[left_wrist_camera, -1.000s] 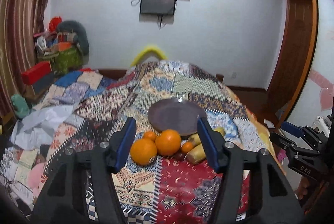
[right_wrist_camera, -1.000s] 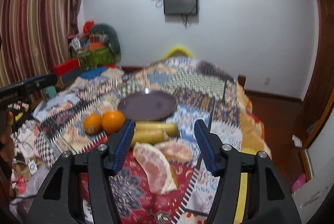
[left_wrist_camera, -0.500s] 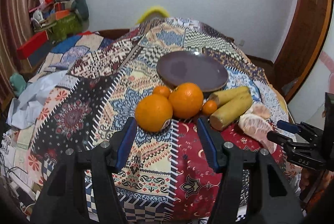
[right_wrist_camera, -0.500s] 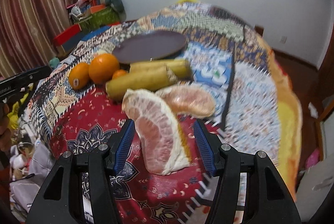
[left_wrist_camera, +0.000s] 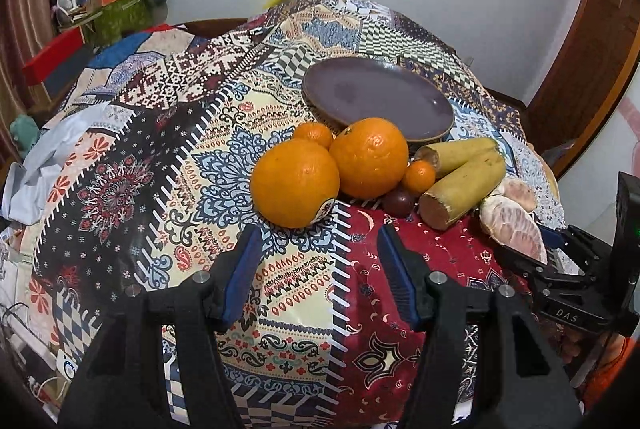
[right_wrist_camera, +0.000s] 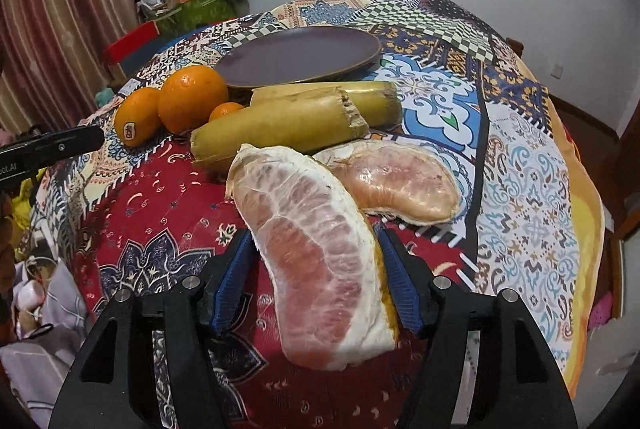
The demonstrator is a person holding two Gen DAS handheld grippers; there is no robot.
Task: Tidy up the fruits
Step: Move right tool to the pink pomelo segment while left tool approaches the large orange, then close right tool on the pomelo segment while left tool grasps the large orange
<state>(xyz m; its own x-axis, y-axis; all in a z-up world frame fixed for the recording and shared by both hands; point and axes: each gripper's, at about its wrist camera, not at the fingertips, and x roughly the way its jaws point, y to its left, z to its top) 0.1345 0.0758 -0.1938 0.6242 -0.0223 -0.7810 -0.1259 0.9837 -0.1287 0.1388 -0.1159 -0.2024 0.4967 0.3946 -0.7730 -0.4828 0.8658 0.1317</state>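
On the patchwork cloth a stickered orange [left_wrist_camera: 296, 183] lies just ahead of my left gripper [left_wrist_camera: 318, 241], which is open and holds nothing. Behind it sit a second orange [left_wrist_camera: 370, 157], two small mandarins [left_wrist_camera: 314, 135], a dark round fruit [left_wrist_camera: 398, 202] and two yellow stalk pieces [left_wrist_camera: 464, 185]. An empty dark plate [left_wrist_camera: 376, 101] lies beyond them. My right gripper [right_wrist_camera: 314, 237] straddles a large pomelo wedge [right_wrist_camera: 316, 289] that rests on the cloth. Its jaws are opening, with a gap at the left pad. A peeled pomelo segment [right_wrist_camera: 400, 181] lies just behind the wedge.
The cloth [left_wrist_camera: 168, 165] drops away at its edges, with crumpled fabric [left_wrist_camera: 32, 173] low on the left. Boxes and bags [left_wrist_camera: 112, 9] pile up by the curtain at the far left. A wooden door frame [left_wrist_camera: 592, 41] stands on the right.
Both grippers have sunk and tipped down toward the fruit. The left one has closed in on the stickered orange. The right one now has the pomelo wedge between its fingers.
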